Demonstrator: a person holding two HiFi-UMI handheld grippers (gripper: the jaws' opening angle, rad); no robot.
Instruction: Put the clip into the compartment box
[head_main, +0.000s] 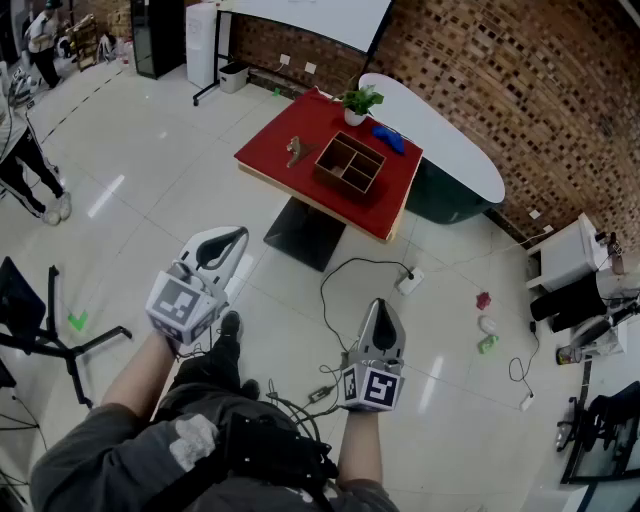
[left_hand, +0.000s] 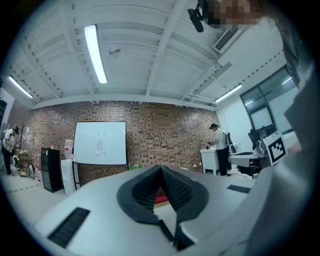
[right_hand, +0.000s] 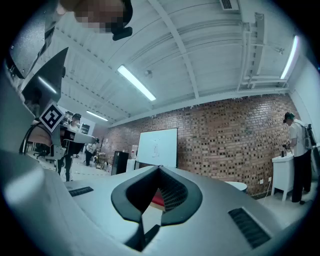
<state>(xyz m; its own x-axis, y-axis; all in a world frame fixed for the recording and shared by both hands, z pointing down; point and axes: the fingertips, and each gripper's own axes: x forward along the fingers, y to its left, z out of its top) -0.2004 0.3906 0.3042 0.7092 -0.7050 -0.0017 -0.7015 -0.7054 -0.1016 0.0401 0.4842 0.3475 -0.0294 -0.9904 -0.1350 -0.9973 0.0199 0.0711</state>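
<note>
In the head view a red table (head_main: 270, 158) stands a few steps ahead on the tiled floor. On it sit a brown wooden compartment box (head_main: 350, 163) and, to its left, a small brownish clip (head_main: 293, 150). Both grippers hang low near the person's body, far short of the table. My left gripper (head_main: 222, 242) is shut and holds nothing. My right gripper (head_main: 380, 315) is also shut and empty. In the left gripper view the jaws of the left gripper (left_hand: 161, 171) meet at the tip, and in the right gripper view so do those of the right gripper (right_hand: 159, 171). A sliver of red shows behind each.
A potted plant (head_main: 358, 102) and a blue object (head_main: 388, 137) sit at the table's far edge. A white oval table (head_main: 450, 150) stands behind. A cable and power strip (head_main: 408, 283) lie on the floor ahead, small items (head_main: 486, 325) to the right, a black stand (head_main: 45, 335) at left.
</note>
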